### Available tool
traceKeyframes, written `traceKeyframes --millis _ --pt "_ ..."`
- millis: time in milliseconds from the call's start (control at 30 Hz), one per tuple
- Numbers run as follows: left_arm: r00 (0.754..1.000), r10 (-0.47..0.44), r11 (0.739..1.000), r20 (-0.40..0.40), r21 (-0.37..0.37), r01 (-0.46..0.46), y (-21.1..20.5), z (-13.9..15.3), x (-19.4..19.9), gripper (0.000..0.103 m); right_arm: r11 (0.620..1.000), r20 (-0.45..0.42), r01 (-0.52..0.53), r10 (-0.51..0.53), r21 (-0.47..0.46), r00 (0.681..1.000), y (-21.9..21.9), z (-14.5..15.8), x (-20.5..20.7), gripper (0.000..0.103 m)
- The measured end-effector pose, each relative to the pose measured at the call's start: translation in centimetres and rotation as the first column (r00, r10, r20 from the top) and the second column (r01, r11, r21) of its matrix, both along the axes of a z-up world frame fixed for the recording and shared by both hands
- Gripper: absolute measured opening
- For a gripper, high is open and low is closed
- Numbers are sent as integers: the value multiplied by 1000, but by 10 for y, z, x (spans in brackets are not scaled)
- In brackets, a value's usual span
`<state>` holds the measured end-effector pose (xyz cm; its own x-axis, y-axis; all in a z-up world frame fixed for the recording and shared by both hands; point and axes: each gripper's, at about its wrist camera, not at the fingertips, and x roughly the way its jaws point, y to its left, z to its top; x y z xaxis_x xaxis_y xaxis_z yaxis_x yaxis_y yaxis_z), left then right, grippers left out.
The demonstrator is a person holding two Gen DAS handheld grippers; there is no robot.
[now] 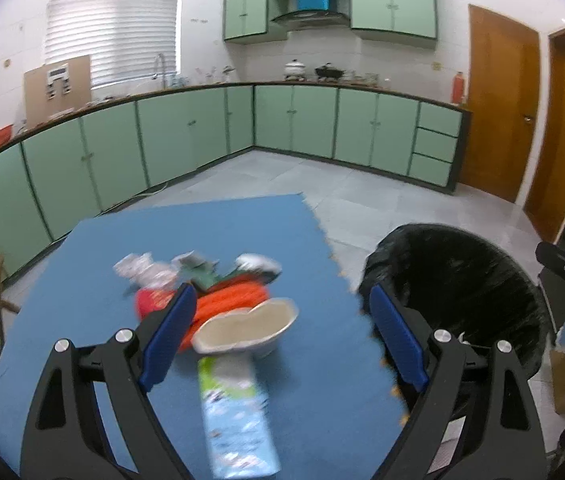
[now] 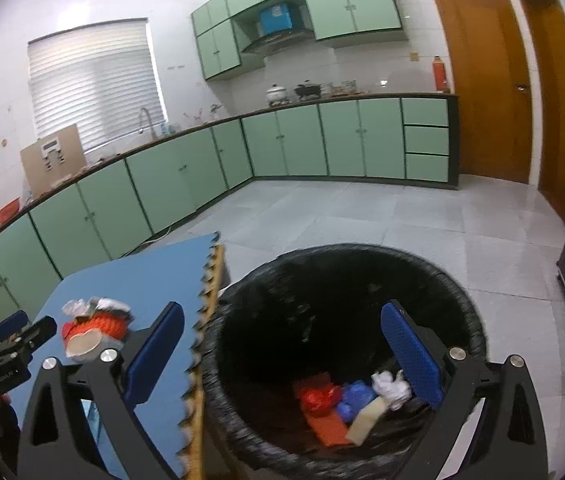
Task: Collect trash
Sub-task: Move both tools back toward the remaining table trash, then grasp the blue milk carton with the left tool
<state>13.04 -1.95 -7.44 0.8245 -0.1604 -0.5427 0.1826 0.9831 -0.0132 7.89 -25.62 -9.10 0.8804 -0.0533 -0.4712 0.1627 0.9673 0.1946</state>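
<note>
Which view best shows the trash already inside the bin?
The right wrist view: it looks down into the black-lined bin, showing red, blue, white and tan trash at the bottom. The left wrist view shows only the bin's dark rim and lining, contents hidden.

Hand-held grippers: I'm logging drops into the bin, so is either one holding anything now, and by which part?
Nothing is held. The left hand-held gripper and right hand-held gripper are both open and empty.
</note>
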Motion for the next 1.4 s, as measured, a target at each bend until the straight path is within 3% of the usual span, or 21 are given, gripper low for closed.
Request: traceKeyframes --millis 467,900,1200,1300,1400 --pt "993 74 997 -96 29 -72 40 -55 -22 86 994 -21 -101 101 -28 995 59 -25 -6 97" --pt "982 94 996 -163 23 -92 43 -87 -20 86 987 -78 -159 158 -11 984 83 -61 1 96" --pt "971 98 995 -217 28 -94 38 -106 -11 83 987 -92 -158 156 -11 983 81 -64 5 96" --pt "964 100 995 -248 24 -97 38 -114 -8 73 987 -93 -160 158 -15 983 81 -63 6 96" --pt "957 80 997 -280 7 -82 40 -121 -5 52 986 -97 -163 161 -17 982 82 -63 8 96"
